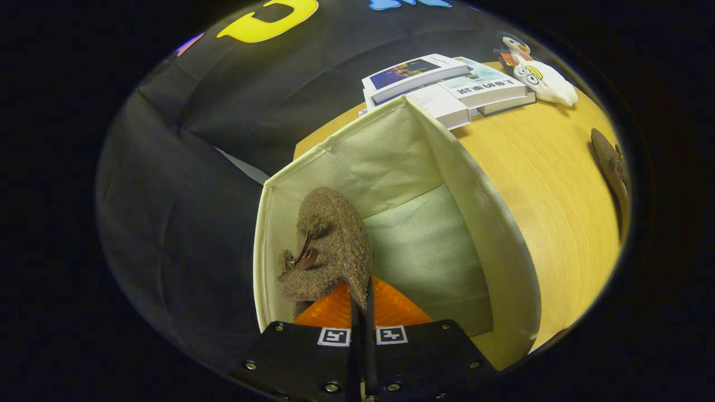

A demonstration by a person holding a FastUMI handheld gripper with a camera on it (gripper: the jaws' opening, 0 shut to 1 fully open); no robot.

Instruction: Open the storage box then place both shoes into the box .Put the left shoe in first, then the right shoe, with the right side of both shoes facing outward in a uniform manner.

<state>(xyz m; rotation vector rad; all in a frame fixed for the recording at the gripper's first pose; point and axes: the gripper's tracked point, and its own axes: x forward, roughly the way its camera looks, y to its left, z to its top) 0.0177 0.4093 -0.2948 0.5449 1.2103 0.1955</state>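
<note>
The gripper (362,304) fingers pinch the edge of a brown shoe (332,245), held inside the cream storage box (475,184) against its left wall. On the wooden table (558,195), another brown shoe (610,162) lies far right, beyond books (447,84).

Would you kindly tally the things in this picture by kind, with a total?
Shoes: 2, one pinched by the gripper inside the box, one on the table
Box: 1
Books: 3
Penguin toy: 1
Total: 7
</note>
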